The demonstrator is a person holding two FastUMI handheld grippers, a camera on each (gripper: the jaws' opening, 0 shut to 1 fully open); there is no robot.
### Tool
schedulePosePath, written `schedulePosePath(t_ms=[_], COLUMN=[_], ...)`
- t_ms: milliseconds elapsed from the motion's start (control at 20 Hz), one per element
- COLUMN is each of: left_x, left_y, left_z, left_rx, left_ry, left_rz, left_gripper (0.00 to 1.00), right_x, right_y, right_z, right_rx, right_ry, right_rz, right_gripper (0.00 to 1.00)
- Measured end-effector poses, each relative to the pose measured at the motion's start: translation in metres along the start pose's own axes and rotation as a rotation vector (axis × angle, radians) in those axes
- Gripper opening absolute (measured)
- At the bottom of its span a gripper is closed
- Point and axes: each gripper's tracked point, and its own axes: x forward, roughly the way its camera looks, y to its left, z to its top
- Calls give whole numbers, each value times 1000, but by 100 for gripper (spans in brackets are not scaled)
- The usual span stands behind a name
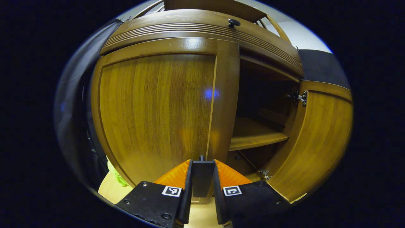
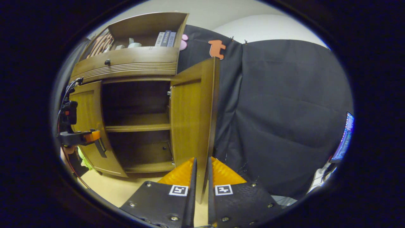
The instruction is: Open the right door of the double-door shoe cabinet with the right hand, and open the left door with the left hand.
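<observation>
Right gripper view: right door (image 2: 193, 120) edge between tongs (image 2: 202, 177)

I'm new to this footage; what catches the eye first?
The wooden shoe cabinet stands out: its right door is swung wide, baring dark shelves. The right tongs pinch that door's edge, while the left tongs grip the left door at its edge.

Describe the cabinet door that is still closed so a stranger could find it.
Start at the wooden shoe cabinet against the black cloth. Below its grooved top band hang two doors: the right door stands swung wide open. The left door lies flush, its lower edge between the left gripper jaws.
</observation>
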Motion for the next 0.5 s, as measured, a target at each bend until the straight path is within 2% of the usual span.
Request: schedulePosePath(t_ms=[500], left_x=[0], left_y=[0], left_z=[0], left_rx=[-24], left_ry=[3], left_rz=[4], left_gripper=[34], right_x=[12], right_y=[56], right_z=[1], right_rx=[-44], right_ry=[5], right_rz=[158], right_gripper=[17])
